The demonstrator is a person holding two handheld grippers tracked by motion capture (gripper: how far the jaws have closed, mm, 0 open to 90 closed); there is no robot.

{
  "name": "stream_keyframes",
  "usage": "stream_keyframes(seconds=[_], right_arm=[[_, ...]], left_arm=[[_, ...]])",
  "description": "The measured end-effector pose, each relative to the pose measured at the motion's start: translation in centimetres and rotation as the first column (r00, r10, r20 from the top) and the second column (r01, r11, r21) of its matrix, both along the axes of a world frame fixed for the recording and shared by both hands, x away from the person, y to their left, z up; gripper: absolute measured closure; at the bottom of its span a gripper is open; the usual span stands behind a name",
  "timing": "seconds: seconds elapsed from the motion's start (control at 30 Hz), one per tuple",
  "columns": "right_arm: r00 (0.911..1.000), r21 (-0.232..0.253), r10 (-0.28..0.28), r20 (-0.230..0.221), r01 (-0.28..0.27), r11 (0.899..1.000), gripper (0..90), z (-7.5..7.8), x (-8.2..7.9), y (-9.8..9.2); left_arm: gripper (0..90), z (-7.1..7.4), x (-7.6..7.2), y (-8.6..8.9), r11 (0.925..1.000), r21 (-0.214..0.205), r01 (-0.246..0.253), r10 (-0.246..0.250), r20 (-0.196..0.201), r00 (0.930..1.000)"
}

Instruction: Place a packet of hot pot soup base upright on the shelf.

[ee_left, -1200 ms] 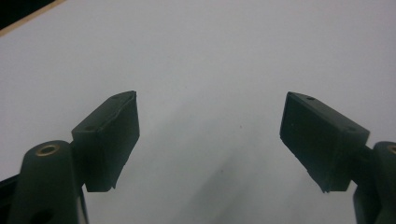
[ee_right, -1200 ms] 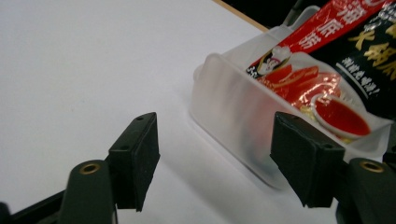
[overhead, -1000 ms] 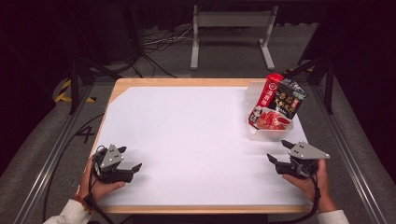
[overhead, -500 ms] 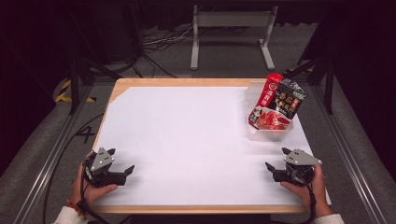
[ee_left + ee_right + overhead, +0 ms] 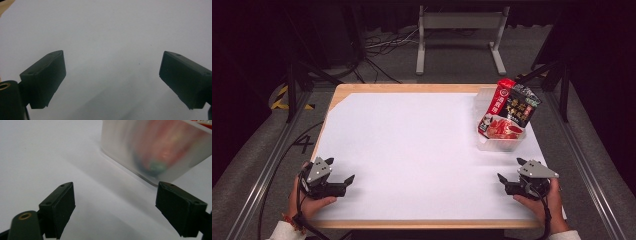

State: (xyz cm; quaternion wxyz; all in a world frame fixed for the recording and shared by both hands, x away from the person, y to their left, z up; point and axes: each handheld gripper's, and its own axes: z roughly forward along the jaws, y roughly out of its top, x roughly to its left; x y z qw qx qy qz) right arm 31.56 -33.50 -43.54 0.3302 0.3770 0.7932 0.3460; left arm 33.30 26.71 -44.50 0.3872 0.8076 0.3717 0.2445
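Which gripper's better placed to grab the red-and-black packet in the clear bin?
Probably right. The right gripper is open just below the translucent plastic bin holding the red-and-black food packet; the left gripper, also open, sits at the table's opposite near corner.

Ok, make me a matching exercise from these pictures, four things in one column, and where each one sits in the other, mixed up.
Things:
1. left gripper
2. right gripper
3. packet
4. tub

Places:
A. standing in the tub
B. near left corner of the table, open
C. far right of the table
D. near right corner, open, just short of the tub

Pairs: 1-B, 2-D, 3-A, 4-C
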Motion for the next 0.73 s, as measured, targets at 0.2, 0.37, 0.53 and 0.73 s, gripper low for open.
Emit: stream_keyframes(seconds=[0.2, 0.37, 0.53, 0.73], right_arm=[[1.0, 0.003, 0.002, 0.002, -0.002, 1.0, 17.0, 0.04, -0.27, -0.06], [1.0, 0.016, -0.007, 0.006, 0.007, 1.0, 17.0, 0.09, -0.23, -0.28], [0.9999, 0.011, -0.013, 0.0, 0.013, 1.0, 16.9, -0.02, -0.2, -0.35], [0.9996, 0.026, -0.026, 0.005, 0.026, 0.999, 16.9, 0.13, -0.4, -0.51]], left_arm=[[8.4, 0.07, -0.05, -0.38, 0.9999, 0.008, 0.009, -0.009, -0.004, 1.0], [7.7, 0.02, 0.15, -0.34, 0.9999, 0.008, 0.012, -0.012, -0.009, 0.9999], [7.6, -0.01, 0.27, -0.29, 0.9998, 0.007, 0.019, -0.019, -0.013, 0.9997], [7.6, 0.21, 0.09, -0.33, 0.9997, 0.001, 0.025, -0.025, -0.005, 0.9997]])
